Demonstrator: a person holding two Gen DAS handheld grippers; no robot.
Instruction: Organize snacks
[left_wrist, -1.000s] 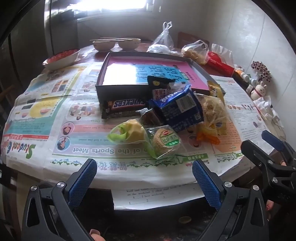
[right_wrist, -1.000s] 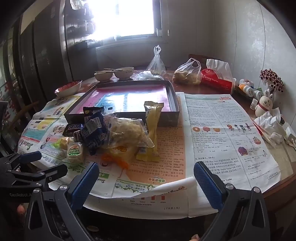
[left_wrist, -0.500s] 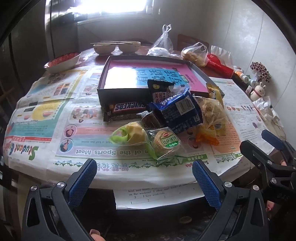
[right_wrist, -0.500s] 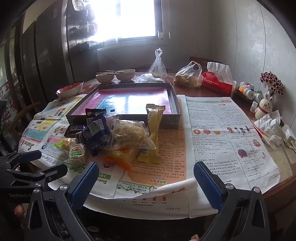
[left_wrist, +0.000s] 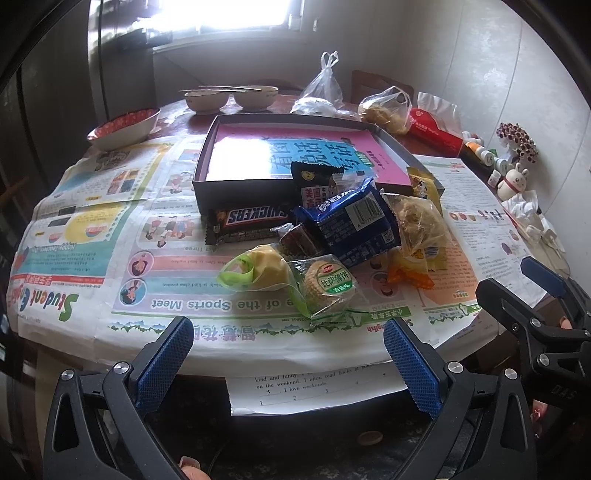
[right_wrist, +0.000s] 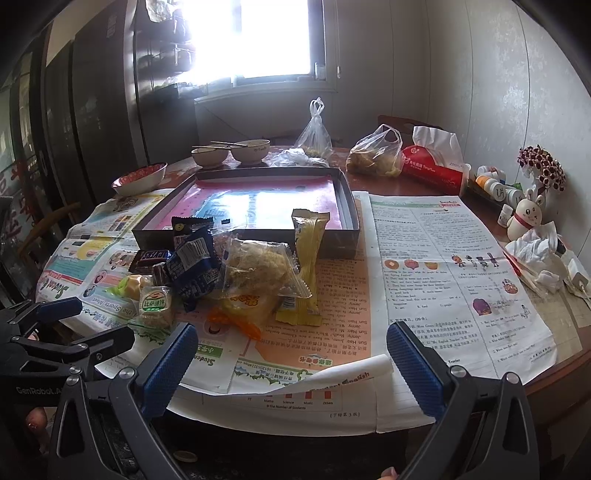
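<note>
On the newspaper-covered tabletop (left_wrist: 92, 295), just in front of the dark shallow box (left_wrist: 236, 192), lies a loose heap of wrapped snacks. A Snickers bar (left_wrist: 247, 223) rests flat against the box's front wall, and beside it a blue biscuit pack (left_wrist: 354, 225) leans on top of the heap, with a small dark chocolate packet (left_wrist: 314, 177) propped upright behind it against the box. Nearest the table edge are a round pastry with a green label (left_wrist: 325, 286) and a pale yellow cake in a green-tipped wrapper (left_wrist: 258, 267), touching each other. To their right a clear bag of crumbly golden snack (right_wrist: 258, 266) lies over a yellow packet and an orange-wrapped piece (right_wrist: 232, 323). A tall yellow wafer packet (right_wrist: 308, 262) leans against the box's front wall.

The box holds only a pink and blue printed sheet lining its floor.

The left tool (left_wrist: 288, 354) hovers off the table edge facing the heap, its blue-padded fingers spread wide with nothing between them. The right tool (right_wrist: 291, 362) likewise hangs released and empty, just to the right of the other.

Farther back stand two cream bowls (right_wrist: 231, 153) with chopsticks laid across them, a red-patterned dish (left_wrist: 123, 125), knotted plastic bags (right_wrist: 375, 155), a red tissue pack (right_wrist: 432, 166) and a rabbit figurine (right_wrist: 526, 218).
</note>
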